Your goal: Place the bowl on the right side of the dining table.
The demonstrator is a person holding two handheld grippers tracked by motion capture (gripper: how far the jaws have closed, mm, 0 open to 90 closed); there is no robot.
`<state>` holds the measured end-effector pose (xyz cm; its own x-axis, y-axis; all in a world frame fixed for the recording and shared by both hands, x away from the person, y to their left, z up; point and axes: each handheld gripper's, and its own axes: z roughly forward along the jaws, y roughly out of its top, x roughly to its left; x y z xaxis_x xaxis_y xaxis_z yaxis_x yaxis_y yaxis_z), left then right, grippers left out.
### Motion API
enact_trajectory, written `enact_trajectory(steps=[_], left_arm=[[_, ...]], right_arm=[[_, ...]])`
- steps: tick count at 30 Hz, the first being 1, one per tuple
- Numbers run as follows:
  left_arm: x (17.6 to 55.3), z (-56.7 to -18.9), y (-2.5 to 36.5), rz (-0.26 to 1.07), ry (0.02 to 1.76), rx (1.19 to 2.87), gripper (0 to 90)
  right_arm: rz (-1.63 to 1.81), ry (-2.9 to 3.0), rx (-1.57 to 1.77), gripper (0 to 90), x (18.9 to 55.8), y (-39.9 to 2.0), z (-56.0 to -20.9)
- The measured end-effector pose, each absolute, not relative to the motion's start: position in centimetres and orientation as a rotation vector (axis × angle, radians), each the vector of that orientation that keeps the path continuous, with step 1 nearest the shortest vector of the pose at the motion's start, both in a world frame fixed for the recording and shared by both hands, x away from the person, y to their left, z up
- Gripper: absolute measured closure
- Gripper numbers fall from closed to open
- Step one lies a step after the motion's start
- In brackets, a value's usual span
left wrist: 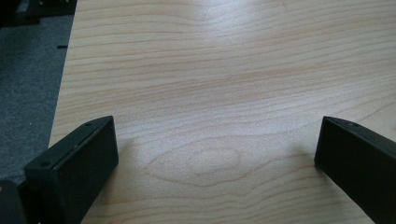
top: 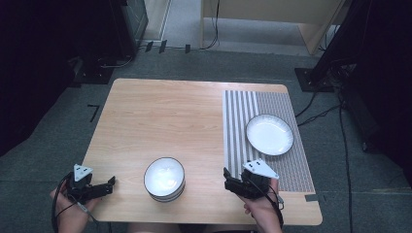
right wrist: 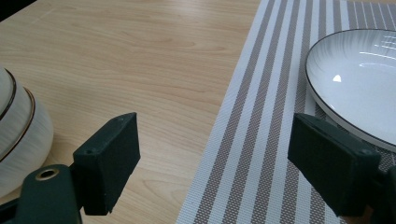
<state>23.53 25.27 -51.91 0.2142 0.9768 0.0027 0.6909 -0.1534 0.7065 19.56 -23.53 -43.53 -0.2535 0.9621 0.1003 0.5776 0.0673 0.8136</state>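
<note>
The right claw (right wrist: 212,154) stands with its two black, blocky jaws wide apart and nothing between them, hovering low over the near edge of the counter (top: 160,116) where bare wood meets the striped placemat (right wrist: 261,140); in the high view this right claw (top: 232,183) sits just beside the mat's near left corner, a grey three-cornered plate on top of it. The left claw (left wrist: 215,154) is likewise open and empty, its jaws framing only pale wood grain, and in the high view the left claw (top: 104,187) rests at the counter's near left corner, pointing toward the bowls. Between the two claws, near the front edge, stands a stack of bowls (top: 164,179) — round, glossy white inside, with ribbed outer walls and thin dark rims; the top bowl holds nothing. From the right gripper view the stack of bowls (right wrist: 18,135) shows at the left as a curved, finely ribbed white wall banded by dark lines, apart from the jaw beside it. Farther out on the mat lies a shallow white plate (top: 269,134), round, glazed and dark-rimmed, also empty; it sits well inside the mat's woven grey-and-white stripes. The plate (right wrist: 359,79) catches a bright glint on its smooth surface. The counter is light wood with rounded corners — its grain runs in long, soft lines.
</note>
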Motion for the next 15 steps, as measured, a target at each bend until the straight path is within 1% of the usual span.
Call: enact_trajectory(steps=[15], left_arm=[[23.5, -51.9, 25.3, 0.64, 1.538, 1.915, 0.0]], right_arm=[[1.108, 1.891, 1.49, 16.7, 19.7, -21.5, -43.0]])
